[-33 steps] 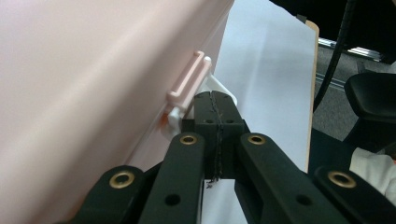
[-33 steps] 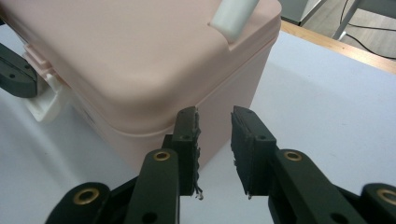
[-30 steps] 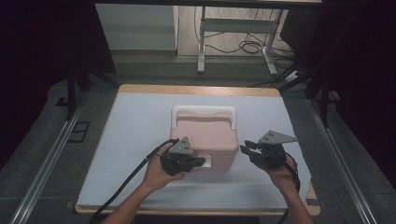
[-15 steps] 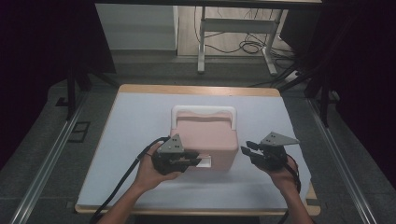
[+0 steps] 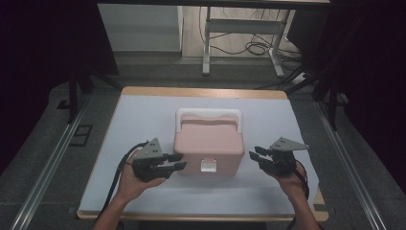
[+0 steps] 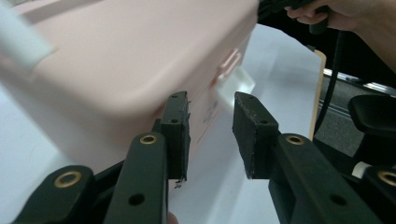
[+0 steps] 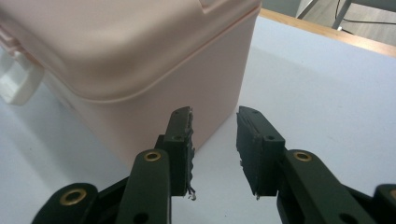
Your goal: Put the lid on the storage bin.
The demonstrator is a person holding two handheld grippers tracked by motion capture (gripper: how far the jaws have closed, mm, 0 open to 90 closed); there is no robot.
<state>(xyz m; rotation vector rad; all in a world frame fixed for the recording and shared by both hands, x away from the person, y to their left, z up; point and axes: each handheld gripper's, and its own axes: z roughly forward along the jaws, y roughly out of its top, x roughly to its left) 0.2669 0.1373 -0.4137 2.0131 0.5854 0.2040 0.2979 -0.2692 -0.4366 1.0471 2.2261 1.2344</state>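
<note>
— One pink box (image 5: 209, 143) sits at the middle of the high view, on the white sheet (image 5: 143, 115) over the table (image 5: 201, 92), with its white handle (image 5: 209, 114) at the far edge and a small white latch (image 5: 209, 166) on the near face.

— And the grippers?

— Each is beside it, low in the frame. The left gripper (image 5: 176, 161) is at the box's lower left corner, jaws partly apart and nothing between them; they have just been opening. In the left gripper view its pads (image 6: 177, 135) stand just off the box's wall.

— Touching it?

— Can't tell from here. The right gripper (image 5: 255, 154) is at the lower right corner, jaws also partly apart and holding nothing; they have opened a little. In the right gripper view its left pad (image 7: 181, 149) is near the box's corner, with bare sheet in the gap.

— Hands?

— One hand (image 5: 131, 182) is under each tool, with forearms coming up from the bottom edge.
</note>
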